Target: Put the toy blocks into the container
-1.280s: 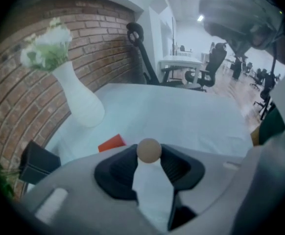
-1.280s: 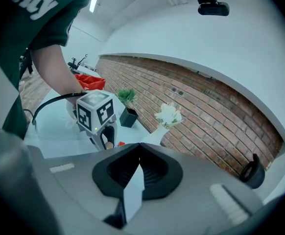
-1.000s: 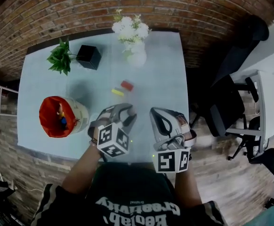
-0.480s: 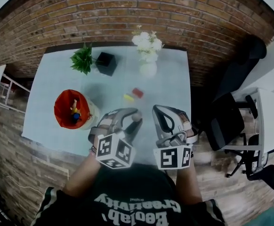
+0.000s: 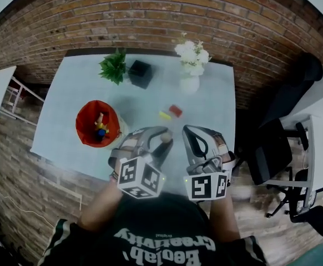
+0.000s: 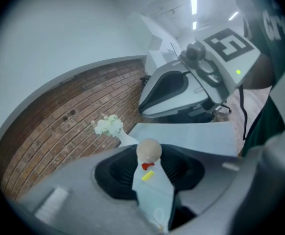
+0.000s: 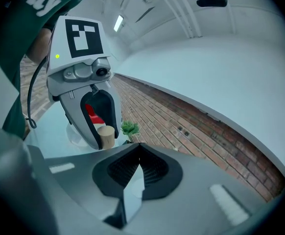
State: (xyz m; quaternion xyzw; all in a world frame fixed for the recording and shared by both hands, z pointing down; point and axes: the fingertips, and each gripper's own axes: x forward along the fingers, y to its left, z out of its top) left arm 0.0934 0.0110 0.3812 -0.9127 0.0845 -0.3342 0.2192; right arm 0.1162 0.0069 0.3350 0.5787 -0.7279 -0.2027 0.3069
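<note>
Brick wall [image 5: 150,15] is backing a pale tabletop [image 5: 67,126], where the red container [image 5: 79,121] is sitting at left, toys already inside. Left tongs [image 5: 164,140] are clamping a rounded beige block [image 6: 149,150]; right tongs [image 5: 192,134] are sitting closed, empty. Red block [image 5: 176,110] and yellow block [image 5: 165,116] are lying mid-table, looking light, stiff and smooth, calling for a squeeze across flat sides. Shirt lettering is showing upside down, unreadable.

The head view looks steeply down onto the pale blue-grey rectangular table [image 5: 61,110]. Each gripper view rides close behind its own jaws and faces across this table toward the red-brown brick wall [image 6: 59,131]. All three views share that wall and the small beige wooden block [image 6: 149,150] gripped by the left gripper [image 5: 160,142].
</note>
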